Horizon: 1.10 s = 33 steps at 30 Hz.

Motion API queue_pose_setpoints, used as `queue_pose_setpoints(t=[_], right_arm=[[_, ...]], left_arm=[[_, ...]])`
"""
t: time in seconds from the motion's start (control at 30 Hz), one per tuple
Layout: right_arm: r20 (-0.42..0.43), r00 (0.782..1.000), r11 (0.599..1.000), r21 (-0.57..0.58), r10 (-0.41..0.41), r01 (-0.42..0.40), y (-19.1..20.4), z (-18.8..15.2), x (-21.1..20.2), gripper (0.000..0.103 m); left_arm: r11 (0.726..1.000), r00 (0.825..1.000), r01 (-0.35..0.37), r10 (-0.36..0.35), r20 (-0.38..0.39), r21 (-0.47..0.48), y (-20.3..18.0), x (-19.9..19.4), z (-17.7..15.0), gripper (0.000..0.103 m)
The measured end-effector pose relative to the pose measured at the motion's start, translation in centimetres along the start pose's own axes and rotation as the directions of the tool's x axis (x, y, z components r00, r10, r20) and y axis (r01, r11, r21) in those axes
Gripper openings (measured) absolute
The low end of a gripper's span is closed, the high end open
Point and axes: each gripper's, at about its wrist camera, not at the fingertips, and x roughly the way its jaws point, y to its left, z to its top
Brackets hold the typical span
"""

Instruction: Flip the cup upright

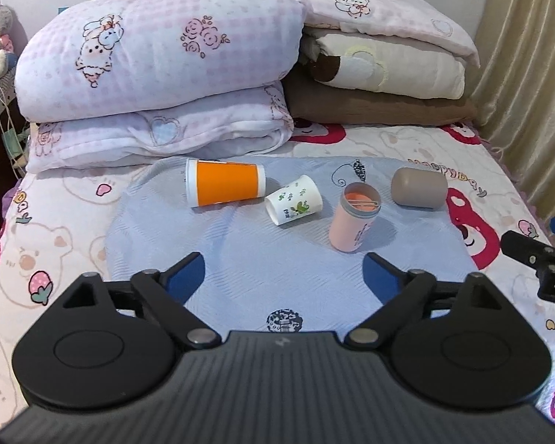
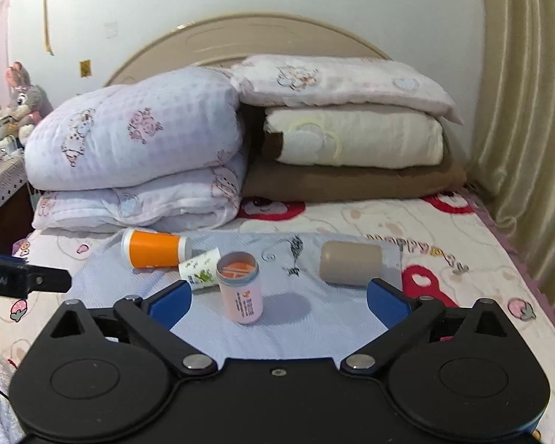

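My left gripper (image 1: 283,272): fingers wide apart, holding nothing. My right gripper (image 2: 277,298): fingers wide apart, flanking but not touching the upright pink cup (image 2: 240,288).

Open blue cloth (image 1: 270,273) right in front of both grippers, so a straight run forward is free up to the pink cup (image 1: 353,218), which stands upright near the middle. The white printed cup (image 1: 294,199) lies on its side just left of it, and the orange cup (image 1: 224,187) lies beyond that, nearly touching (tight squeeze between those two). There's a gap between the pink cup and the taupe cup (image 1: 418,187) lying on the right. Behind everything the folded quilts (image 1: 159,85) and stacked pillows (image 1: 381,59) wall off the back, with curtain (image 1: 529,74) along the right edge.
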Motion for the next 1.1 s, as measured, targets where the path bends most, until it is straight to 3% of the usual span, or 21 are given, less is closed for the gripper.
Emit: queue_pose_setpoints(t=[0.33, 0.8, 1.1], right_arm=[[-0.08, 0.996, 0.999, -0.002, -0.039, 0.039, 0.8, 0.0, 0.3, 0.103], [-0.125, 0.99, 0.998, 0.015, -0.061, 0.064, 1.1, 0.1, 0.8, 0.103], [-0.135, 0.988, 0.997, 0.003, -0.076, 0.077, 1.4, 0.1, 1.0, 0.103]], left_arm=[[1.0, 0.998, -0.031, 0.03, -0.051, -0.003, -0.2, 0.2, -0.5, 0.098], [0.996, 0.987, -0.084, 0.085, -0.134, 0.015, 0.2, 1.7, -0.8, 0.098], [0.996, 0.985, -0.086, 0.09, -0.144, 0.03, -0.1, 1.8, -1.0, 0.098]])
